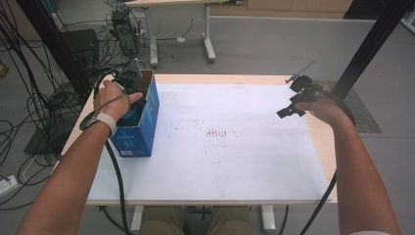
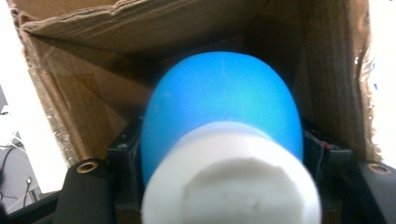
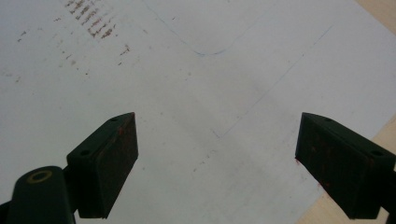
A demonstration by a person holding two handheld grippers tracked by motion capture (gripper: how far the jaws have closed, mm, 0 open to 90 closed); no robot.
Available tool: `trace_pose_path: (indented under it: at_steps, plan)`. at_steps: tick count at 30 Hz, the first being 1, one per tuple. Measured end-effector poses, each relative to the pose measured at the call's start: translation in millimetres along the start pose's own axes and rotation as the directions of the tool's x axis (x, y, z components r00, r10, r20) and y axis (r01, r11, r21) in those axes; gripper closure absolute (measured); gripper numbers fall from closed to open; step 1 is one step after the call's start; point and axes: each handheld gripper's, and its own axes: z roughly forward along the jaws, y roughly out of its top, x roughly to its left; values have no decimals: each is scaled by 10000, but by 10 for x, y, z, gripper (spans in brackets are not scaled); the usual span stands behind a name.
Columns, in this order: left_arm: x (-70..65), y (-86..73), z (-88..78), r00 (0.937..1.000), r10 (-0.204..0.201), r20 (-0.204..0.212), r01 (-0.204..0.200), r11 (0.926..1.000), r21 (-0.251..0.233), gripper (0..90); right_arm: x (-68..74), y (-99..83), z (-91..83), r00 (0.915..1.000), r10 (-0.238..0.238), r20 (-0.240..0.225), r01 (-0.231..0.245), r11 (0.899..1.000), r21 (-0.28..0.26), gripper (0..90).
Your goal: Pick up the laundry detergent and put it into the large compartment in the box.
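A blue cardboard box [image 1: 142, 125] stands open-topped at the left edge of the surface [image 1: 235, 161]. Inside its brown walls, the left gripper [image 2: 219, 154] pinches a smooth blue rounded object [image 2: 222, 102] with a white cylindrical end [image 2: 231, 182] facing the camera. The right gripper [image 3: 217, 144] hovers over the white, brown-speckled sheet [image 3: 187, 70] at the right side, jaws spread wide apart and holding nothing.

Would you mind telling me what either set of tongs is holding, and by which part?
The left tongs grip the blue bulb by its sides, inside the cardboard box. The right tongs hold nothing.
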Motion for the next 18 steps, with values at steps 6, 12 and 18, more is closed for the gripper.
trace_pose_path:
  at_steps: [6,12,18]
  plan:
    - [11,-22,-13,10000,84,10,-84,9999,-56,275,13,21,9,10000,-65,-15,65,10000,16,133]
    - [35,-54,-30,9999,102,54,-101,9998,-198,269,25,32,12,10000,-92,-32,92,10000,13,133]
    - [85,-81,-82,9997,60,257,-52,9995,-299,269,28,26,-3,10000,-86,0,86,10000,29,133]
